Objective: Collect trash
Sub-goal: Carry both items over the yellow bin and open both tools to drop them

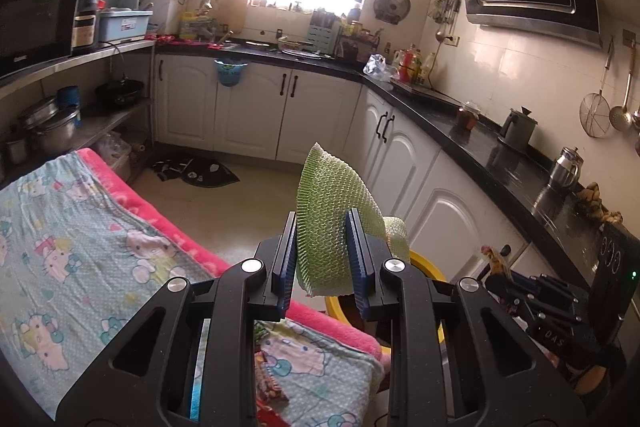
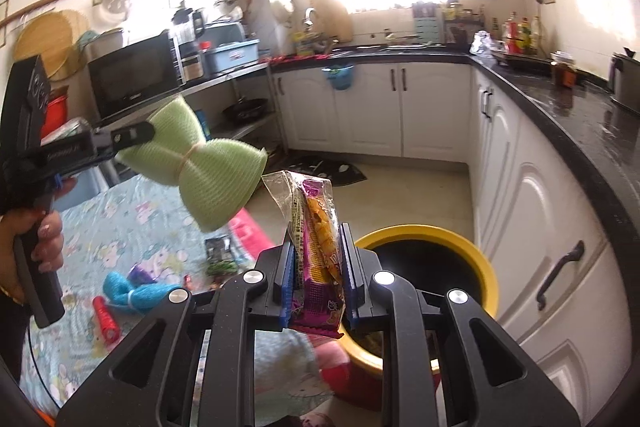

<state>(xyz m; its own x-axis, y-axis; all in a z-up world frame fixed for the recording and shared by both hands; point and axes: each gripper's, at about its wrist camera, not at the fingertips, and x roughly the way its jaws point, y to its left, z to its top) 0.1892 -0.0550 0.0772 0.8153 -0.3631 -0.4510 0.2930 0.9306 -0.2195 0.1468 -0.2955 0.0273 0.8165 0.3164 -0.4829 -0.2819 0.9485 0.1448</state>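
In the left wrist view my left gripper is shut on a pale green foam net, which sticks up between the blue pads. The right wrist view shows the same net as a bow shape tied in the middle, held out by the left gripper above the table. My right gripper is shut on a purple and orange snack wrapper with a clear end. A yellow bin with a dark inside stands on the floor just beyond and below the wrapper; its rim shows behind the net.
A table under a cartoon-print blanket is on the left, bearing a blue foam net, a red object and a dark wrapper. White cabinets with a black counter run along the right. A dark mat lies on the floor.
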